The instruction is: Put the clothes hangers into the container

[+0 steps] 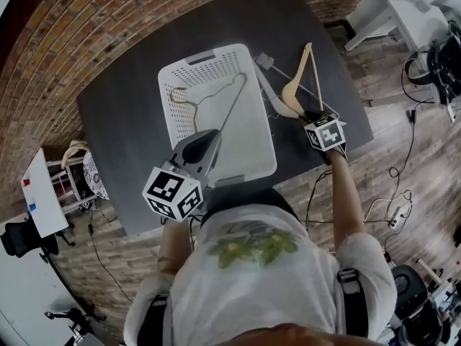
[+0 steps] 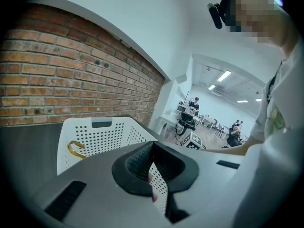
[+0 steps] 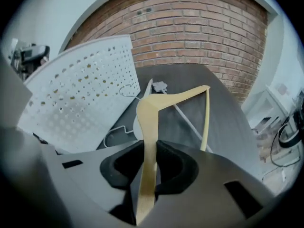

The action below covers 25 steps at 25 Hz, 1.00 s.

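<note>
The dark counter (image 1: 122, 114) carries the white perforated container (image 1: 216, 62), which serves as the reference for all positions below.

1. Left tongs (image 1: 209, 141): I hold them above the container's near end, tips pointing in over the rim. Their marker cube (image 1: 173, 192) sits just outside the near rim. In the left gripper view the left tongs (image 2: 156, 175) stand slightly apart; a strip of the container's perforated wall shows through the gap. I make out nothing clamped between them.

2. Inside the container: one hanger with a gold hook (image 1: 181, 98) lies on the floor. The hook is toward the container's left wall, and the frame reaches across toward the far right corner. The left gripper view shows the same gold hook (image 2: 75, 149) low against the inner wall.

3. Just outside the container's right wall: a pale hanger (image 1: 268, 92) lies flat on the counter, close alongside the wall.

4. Further right of the container: a wooden hanger (image 1: 295, 85) is tilted up off the counter, its far end raised. My right tongs (image 1: 311, 115) are closed on its near arm. In the right gripper view the wooden arm (image 3: 148, 127) runs straight between the right tongs (image 3: 148, 175), with both pads pressed against its sides. The wooden hanger is outside the container.
</note>
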{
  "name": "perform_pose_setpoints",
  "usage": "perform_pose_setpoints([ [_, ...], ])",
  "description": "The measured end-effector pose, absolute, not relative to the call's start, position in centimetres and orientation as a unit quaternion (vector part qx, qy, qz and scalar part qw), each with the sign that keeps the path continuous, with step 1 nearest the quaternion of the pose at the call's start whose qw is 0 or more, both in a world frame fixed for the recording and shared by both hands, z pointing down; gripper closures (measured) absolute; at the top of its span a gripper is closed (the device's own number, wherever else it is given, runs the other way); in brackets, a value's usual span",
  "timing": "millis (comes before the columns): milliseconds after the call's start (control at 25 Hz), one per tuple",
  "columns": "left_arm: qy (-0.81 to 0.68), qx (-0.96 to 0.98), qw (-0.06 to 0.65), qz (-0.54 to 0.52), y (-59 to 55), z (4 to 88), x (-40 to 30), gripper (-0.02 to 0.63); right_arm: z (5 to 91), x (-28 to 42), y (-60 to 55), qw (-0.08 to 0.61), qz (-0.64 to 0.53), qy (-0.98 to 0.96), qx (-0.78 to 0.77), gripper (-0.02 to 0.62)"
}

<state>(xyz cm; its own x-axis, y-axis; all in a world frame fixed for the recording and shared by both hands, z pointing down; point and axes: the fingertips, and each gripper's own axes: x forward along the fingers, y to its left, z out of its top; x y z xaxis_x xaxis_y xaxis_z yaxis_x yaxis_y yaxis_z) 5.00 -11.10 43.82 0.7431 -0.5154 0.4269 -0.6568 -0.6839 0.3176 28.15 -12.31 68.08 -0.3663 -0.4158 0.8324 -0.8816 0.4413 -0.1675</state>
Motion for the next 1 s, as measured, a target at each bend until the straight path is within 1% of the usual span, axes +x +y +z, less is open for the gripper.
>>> perform_pose_setpoints([
  [160, -0.322, 0.907, 0.228, 0.149, -11.1, 43.5, 4.5, 0.577, 65.2, 27.3, -12.2, 0.297, 0.352, -0.772, 0.438, 0.497],
  [440, -0.309, 0.913, 0.222, 0.143, -10.7, 42.7, 4.0, 0.577, 60.8, 26.5, -12.1, 0.217, 0.380, -0.768, 0.467, 0.497],
  [840, -0.301, 0.918, 0.211, 0.144, -8.9, 42.1, 2.9, 0.577, 55.1, 25.6, -11.5, 0.138, 0.390, -0.766, 0.492, 0.496],
  [1000, -0.304, 0.919, 0.207, 0.139, -8.5, 41.5, 2.0, 0.577, 51.0, 24.7, -11.3, 0.080, 0.414, -0.762, 0.491, 0.495],
])
